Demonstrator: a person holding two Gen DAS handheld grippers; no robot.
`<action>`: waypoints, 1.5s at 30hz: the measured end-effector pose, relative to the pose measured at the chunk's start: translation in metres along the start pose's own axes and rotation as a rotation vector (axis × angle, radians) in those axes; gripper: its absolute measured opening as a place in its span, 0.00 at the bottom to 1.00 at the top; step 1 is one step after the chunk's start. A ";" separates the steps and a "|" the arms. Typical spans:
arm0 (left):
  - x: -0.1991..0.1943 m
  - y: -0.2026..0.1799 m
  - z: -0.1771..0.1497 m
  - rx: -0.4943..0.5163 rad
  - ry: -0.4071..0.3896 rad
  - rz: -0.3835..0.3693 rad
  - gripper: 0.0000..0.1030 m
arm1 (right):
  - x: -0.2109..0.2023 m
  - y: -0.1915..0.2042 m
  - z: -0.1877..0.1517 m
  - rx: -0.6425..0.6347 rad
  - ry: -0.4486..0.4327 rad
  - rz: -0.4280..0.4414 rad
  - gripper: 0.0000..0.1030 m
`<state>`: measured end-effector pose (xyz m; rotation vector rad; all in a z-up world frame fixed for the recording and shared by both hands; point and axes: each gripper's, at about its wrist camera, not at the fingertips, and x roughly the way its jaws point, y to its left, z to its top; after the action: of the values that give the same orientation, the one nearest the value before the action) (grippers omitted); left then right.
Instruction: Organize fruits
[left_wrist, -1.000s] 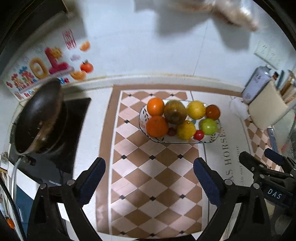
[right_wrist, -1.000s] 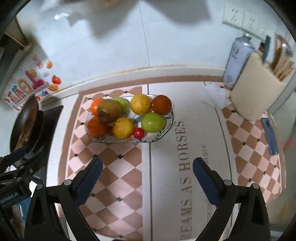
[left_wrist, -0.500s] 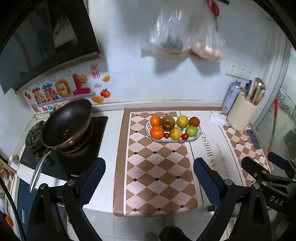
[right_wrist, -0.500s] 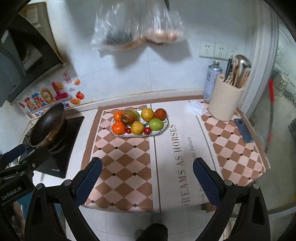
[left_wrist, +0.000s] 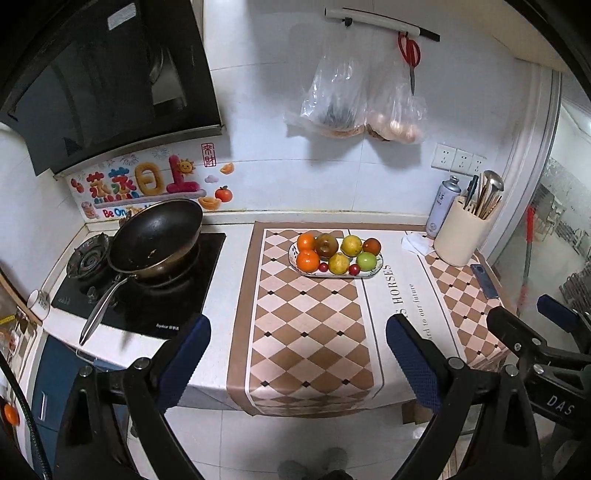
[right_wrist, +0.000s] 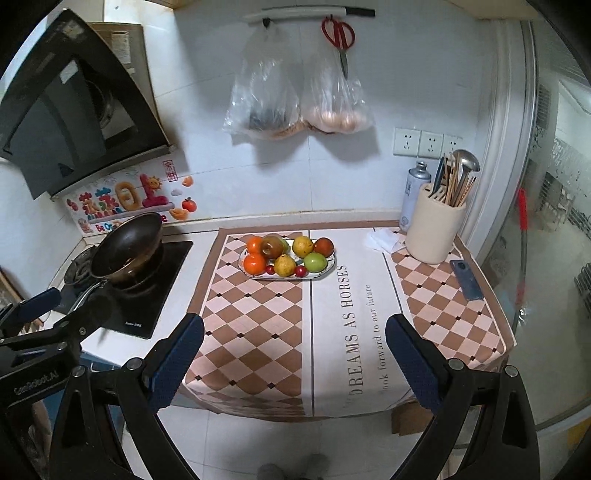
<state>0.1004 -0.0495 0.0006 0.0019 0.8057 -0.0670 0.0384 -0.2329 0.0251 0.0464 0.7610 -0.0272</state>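
Note:
An oval white plate (left_wrist: 376, 268) (right_wrist: 329, 266) stands at the back of the checkered counter mat and holds several fruits: oranges (left_wrist: 308, 259), a brown pear (left_wrist: 326, 245), yellow lemons (left_wrist: 339, 263), a green apple (left_wrist: 366, 261), small red tomatoes (left_wrist: 354, 269). My left gripper (left_wrist: 297, 350) is open and empty, far back from the counter's front edge. My right gripper (right_wrist: 294, 347) is open and empty, equally far back. The right gripper also shows in the left wrist view (left_wrist: 543, 332), and the left gripper in the right wrist view (right_wrist: 40, 317).
A black pan (left_wrist: 155, 238) sits on the stove at left. A cream utensil holder (left_wrist: 461, 236), a spray can (left_wrist: 441, 206) and a phone (left_wrist: 484, 280) stand at right. Plastic bags (left_wrist: 354, 103) and scissors hang on the wall. The floor lies below the counter edge.
Both grippers have pulled far back and up from the plate. The fruits were close a second ago; now the whole counter and wall are in view. Both stay open.

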 end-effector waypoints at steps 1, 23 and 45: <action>-0.004 0.000 -0.001 -0.001 -0.006 0.003 0.94 | -0.006 0.000 -0.001 -0.002 -0.007 0.001 0.98; 0.010 -0.003 0.004 -0.014 0.006 0.030 0.94 | 0.012 -0.003 0.017 -0.001 0.017 0.038 0.98; 0.154 -0.003 0.063 -0.022 0.175 0.092 0.94 | 0.182 -0.033 0.072 0.005 0.210 0.005 0.98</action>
<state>0.2515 -0.0637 -0.0668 0.0245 0.9797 0.0290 0.2183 -0.2714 -0.0495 0.0563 0.9712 -0.0195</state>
